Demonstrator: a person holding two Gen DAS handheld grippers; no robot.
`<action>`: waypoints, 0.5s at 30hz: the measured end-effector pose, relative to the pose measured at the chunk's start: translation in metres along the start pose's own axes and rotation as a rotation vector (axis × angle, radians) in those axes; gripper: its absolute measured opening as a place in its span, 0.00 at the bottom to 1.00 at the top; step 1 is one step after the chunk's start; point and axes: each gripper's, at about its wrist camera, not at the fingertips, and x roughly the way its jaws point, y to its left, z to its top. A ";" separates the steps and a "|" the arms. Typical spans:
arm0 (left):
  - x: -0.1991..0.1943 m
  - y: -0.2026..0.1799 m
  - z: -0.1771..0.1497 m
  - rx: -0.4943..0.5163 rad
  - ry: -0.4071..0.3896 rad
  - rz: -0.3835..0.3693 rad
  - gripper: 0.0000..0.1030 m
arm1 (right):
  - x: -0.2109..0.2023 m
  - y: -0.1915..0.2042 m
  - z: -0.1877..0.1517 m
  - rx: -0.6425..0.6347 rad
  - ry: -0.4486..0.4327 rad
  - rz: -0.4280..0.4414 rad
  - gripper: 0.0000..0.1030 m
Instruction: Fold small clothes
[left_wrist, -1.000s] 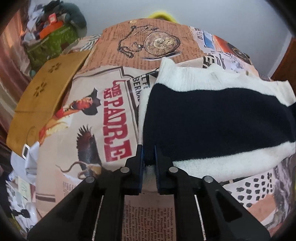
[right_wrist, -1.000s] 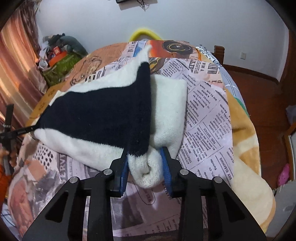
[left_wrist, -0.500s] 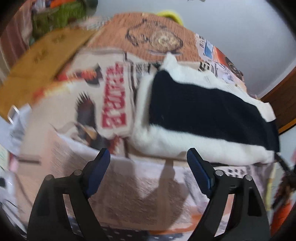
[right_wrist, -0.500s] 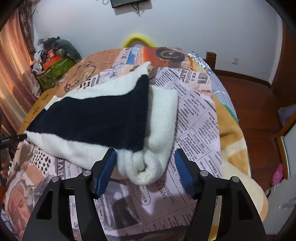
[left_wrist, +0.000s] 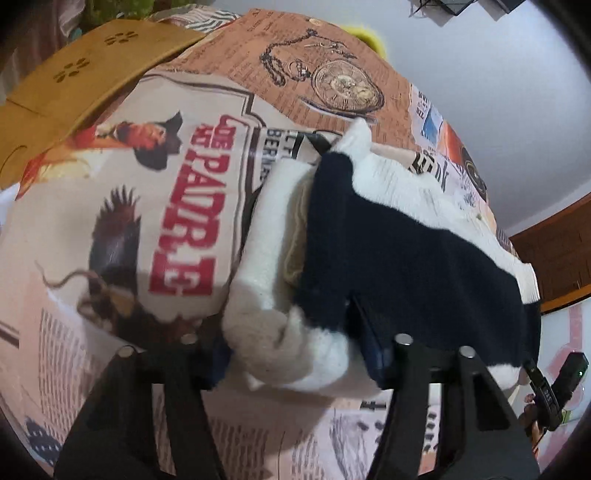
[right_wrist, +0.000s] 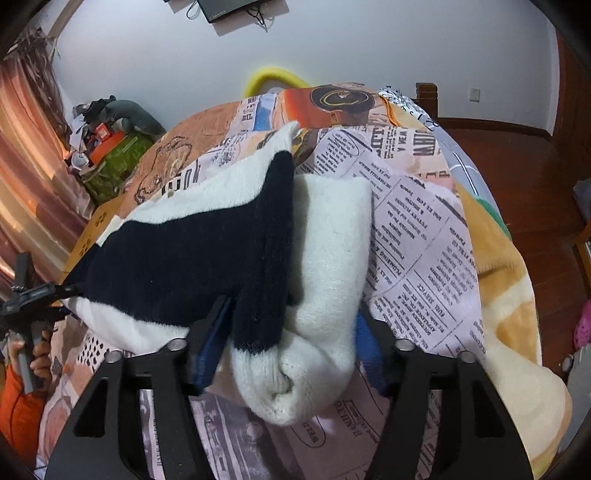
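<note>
Sweater (left_wrist: 399, 251) is the white and navy knit one, lying in a long folded bundle on the bed, on top of a newspaper-print sheet (left_wrist: 110, 229). Closest up in the left wrist view, the left tongs (left_wrist: 295, 354) straddle the near white corner of the bundle, with the jaws closing in on it; the blue pads sit right up against the knit on both sides, though I can't tell for sure if they're actually squeezing yet. Same deal in the right wrist view: the right tongs (right_wrist: 284, 339) are around the rolled white end with the navy band draped over it, jaws closing, one pad tucked under the navy fold and the other beside the white roll. Off at the left edge of that view you can see a hand (right_wrist: 38, 363) and an orange sleeve (right_wrist: 18, 417) gripping the other tool. Further back the sheet has a pocket watch print (left_wrist: 343, 85), and a tan blanket (right_wrist: 517, 314) hangs over the right side of the bed. Way back there's a pile of clutter (right_wrist: 110, 129) by the curtain (right_wrist: 26, 147) against the white wall.
</note>
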 end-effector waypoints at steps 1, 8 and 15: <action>-0.002 0.000 0.001 -0.004 -0.015 0.005 0.38 | -0.001 -0.001 0.000 -0.001 -0.002 0.006 0.44; -0.035 -0.004 -0.004 0.077 -0.114 0.072 0.28 | -0.015 0.005 -0.003 -0.032 0.005 0.039 0.25; -0.060 0.019 -0.029 0.102 -0.100 0.069 0.28 | -0.020 0.021 -0.014 -0.125 0.052 -0.016 0.27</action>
